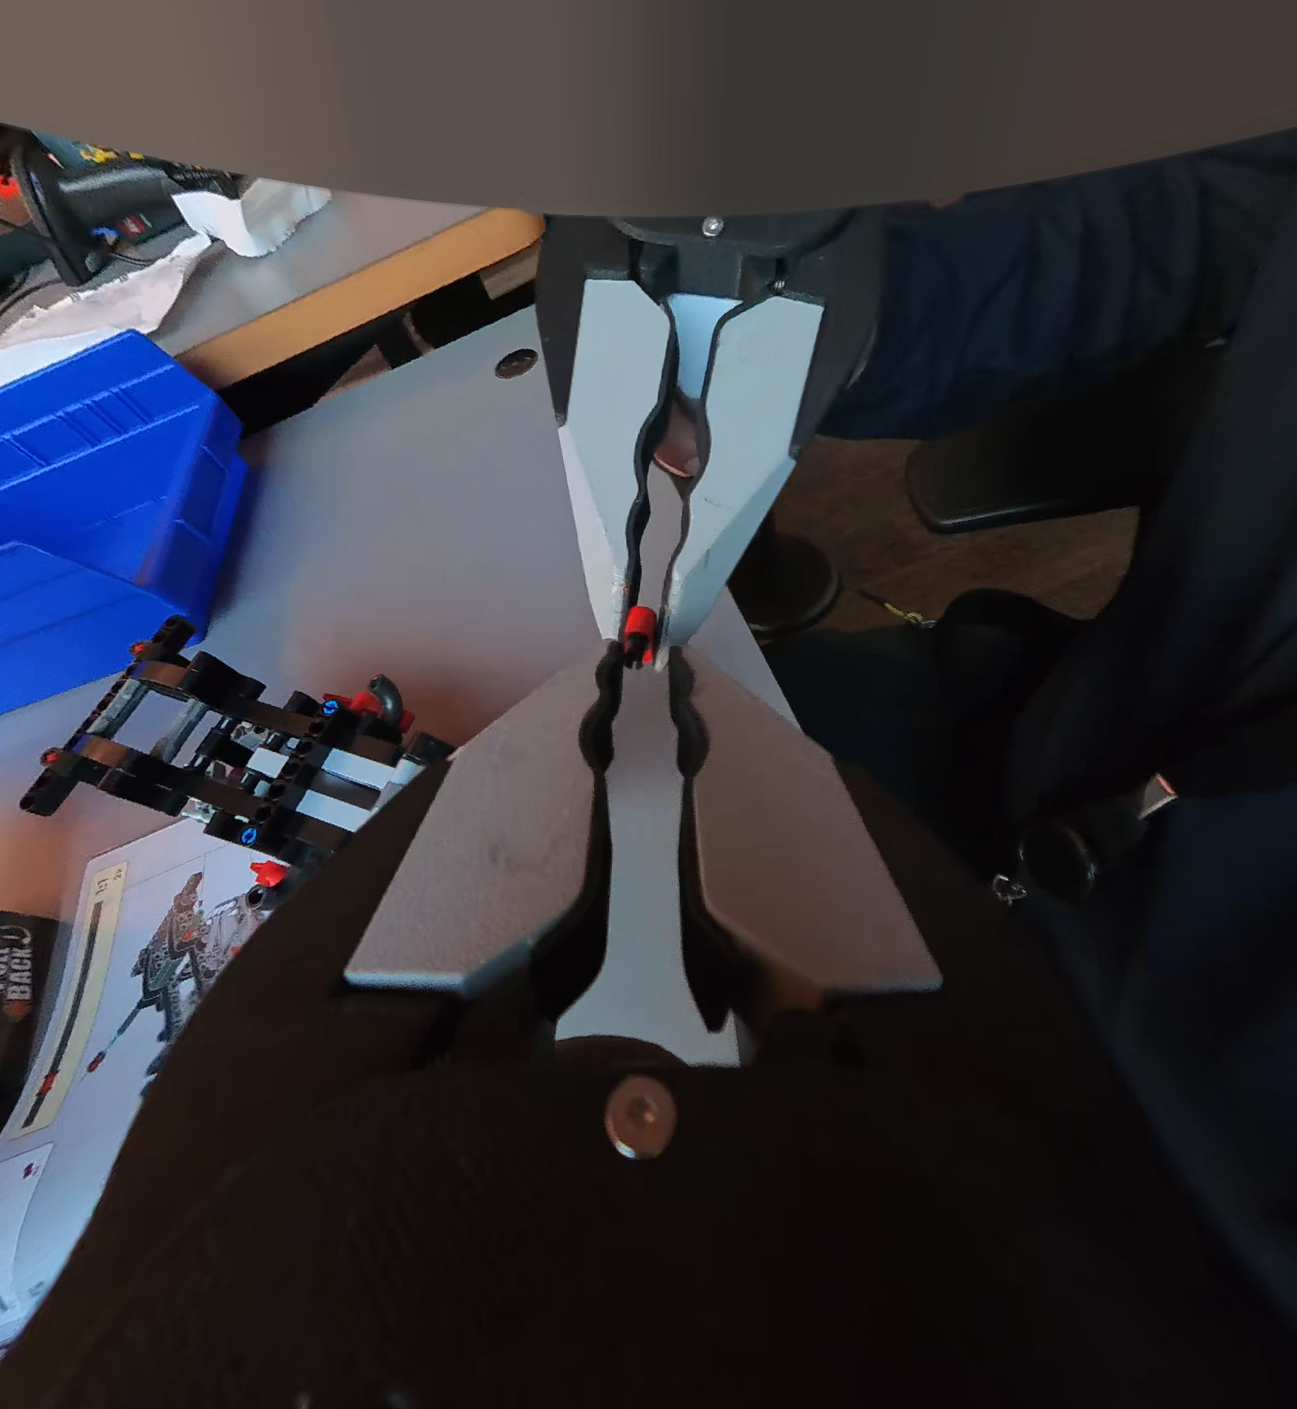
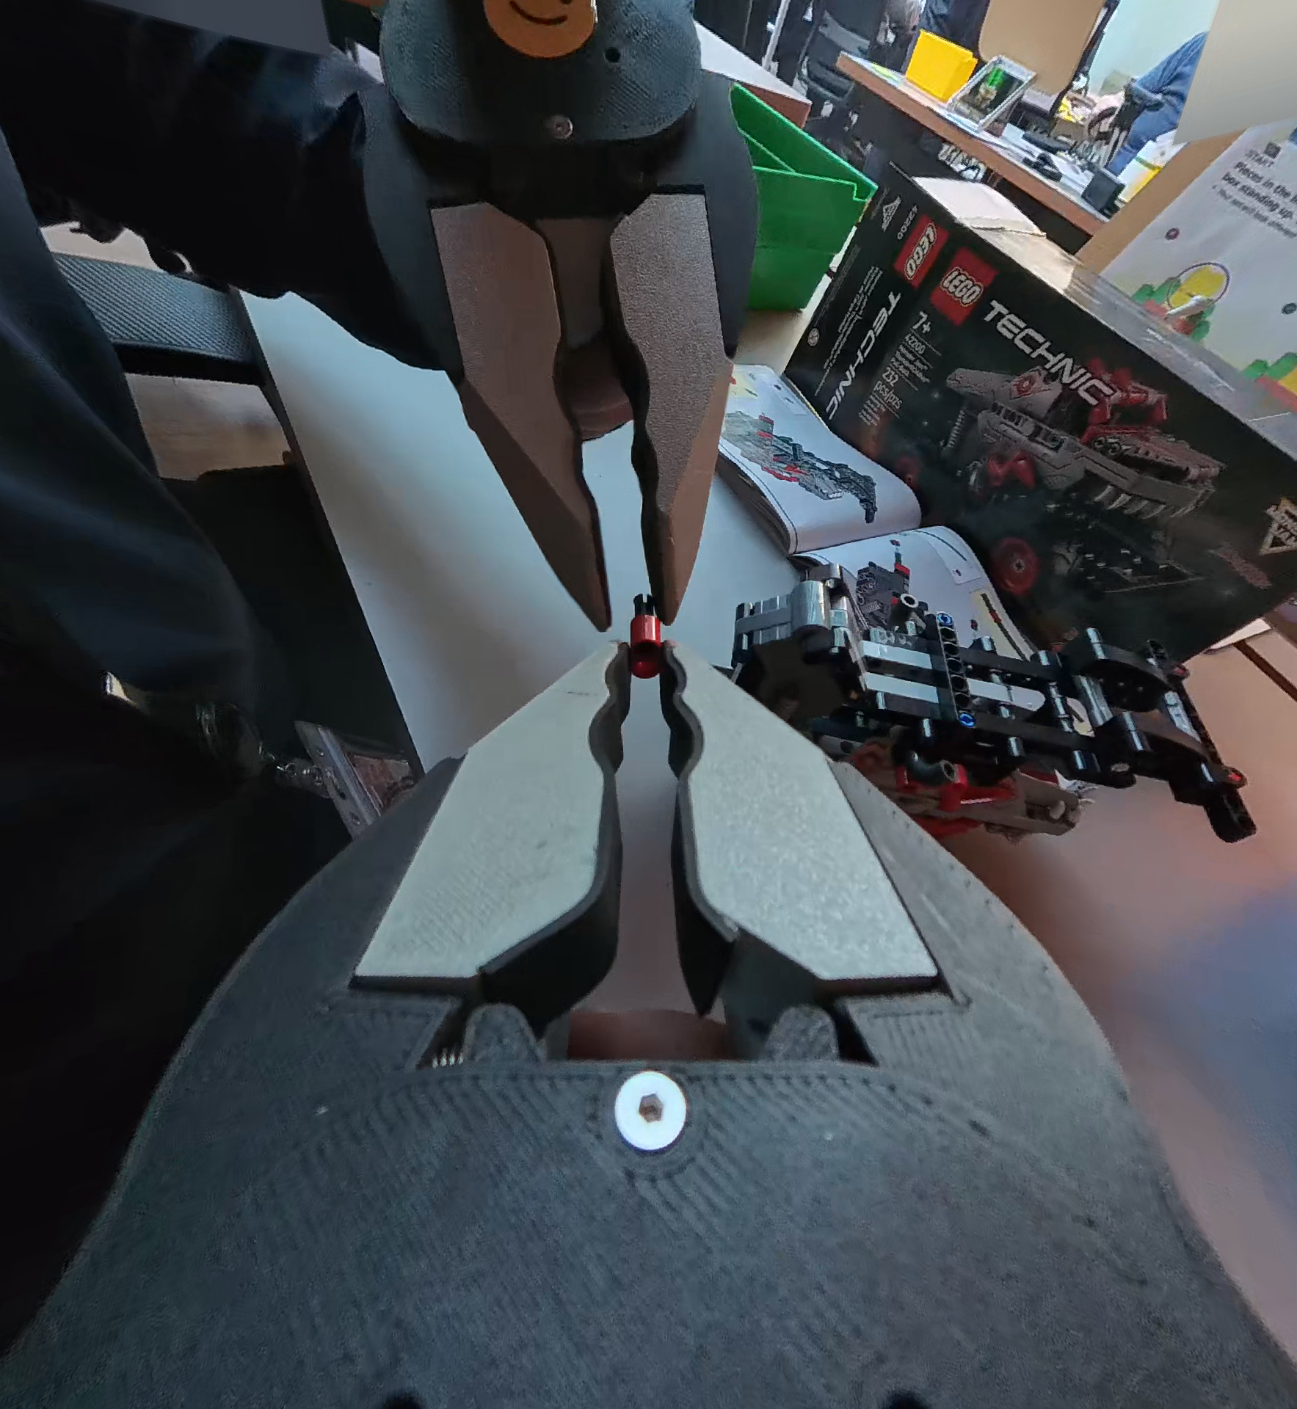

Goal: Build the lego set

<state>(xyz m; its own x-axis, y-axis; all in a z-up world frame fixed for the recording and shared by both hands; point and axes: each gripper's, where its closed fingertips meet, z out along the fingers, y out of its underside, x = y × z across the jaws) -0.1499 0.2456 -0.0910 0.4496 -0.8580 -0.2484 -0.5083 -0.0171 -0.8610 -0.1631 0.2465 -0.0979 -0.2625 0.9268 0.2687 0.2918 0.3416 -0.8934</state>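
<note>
A small red Lego connector (image 2: pixel 645 637) with a black pin (image 2: pixel 643 605) sticking out of it is held in the air over the table edge. My right gripper (image 2: pixel 645 659) is shut on the red connector. My left gripper (image 2: pixel 634 621) points at it tip to tip, its jaws a narrow gap apart with the black pin end between the tips. In the left wrist view the left gripper (image 1: pixel 641 667) meets the right gripper (image 1: pixel 641 629) at the red connector (image 1: pixel 639 621). The part-built black, grey and red Lego vehicle frame (image 2: pixel 973 686) lies on the table, also in the left wrist view (image 1: pixel 248 755).
An open instruction booklet (image 2: pixel 805 473) lies under and behind the frame, with the Lego set box (image 2: pixel 1049 396) beside it. Blue bins (image 1: pixel 73 488) stand on the grey table (image 1: pixel 401 534); green bins (image 2: pixel 797 213) stand farther back. A person's dark sleeves and a chair are close by. My left and right fingertips are right by each other.
</note>
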